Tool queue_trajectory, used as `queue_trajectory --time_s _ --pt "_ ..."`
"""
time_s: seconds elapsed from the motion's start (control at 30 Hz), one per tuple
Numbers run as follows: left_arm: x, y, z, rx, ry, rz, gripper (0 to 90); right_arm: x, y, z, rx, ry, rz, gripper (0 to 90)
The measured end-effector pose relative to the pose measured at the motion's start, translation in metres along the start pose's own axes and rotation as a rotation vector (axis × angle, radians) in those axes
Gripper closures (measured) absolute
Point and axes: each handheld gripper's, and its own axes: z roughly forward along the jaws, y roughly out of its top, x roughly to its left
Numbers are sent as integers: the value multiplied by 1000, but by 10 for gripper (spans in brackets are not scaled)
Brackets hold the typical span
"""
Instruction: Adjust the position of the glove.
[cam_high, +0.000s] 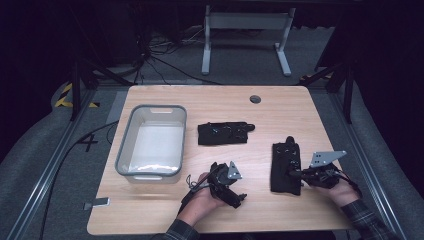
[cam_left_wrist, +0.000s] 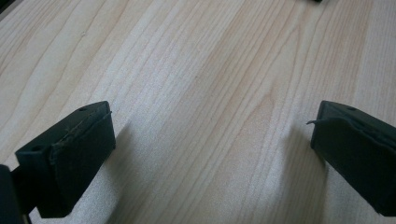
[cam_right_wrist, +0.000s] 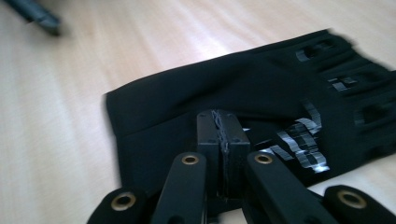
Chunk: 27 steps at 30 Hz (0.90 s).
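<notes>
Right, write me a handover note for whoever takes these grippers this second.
Left gripper: open, nothing between its jaws, just above bare wooden table near the front edge.
Right gripper: jaws shut, at the near black glove on the right side of the table; whether fabric is pinched between them cannot be told.
Second black glove lies flat mid-table, untouched.
Grey plastic bin stands on the left with no glove in it.
Done: nothing moved into the bin yet.
Left, probably: lift the near glove, drop it in the bin, then the second one.
</notes>
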Motion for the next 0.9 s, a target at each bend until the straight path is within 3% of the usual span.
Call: queue_trajectory --time_s 0.17,0.47,0.67,0.9 --pt "0 0 0 -1 1 1 1 -20 6 4 -26 -35 35 894" --pt "0 0 0 -2 1 1 1 -39 7 13 -18 -80 65 895" --pt "0 0 0 -1 1 1 1 -43 7 24 16 -75 64 896" --pt "0 0 0 -1 1 2 1 -37 10 27 11 -52 52 896"
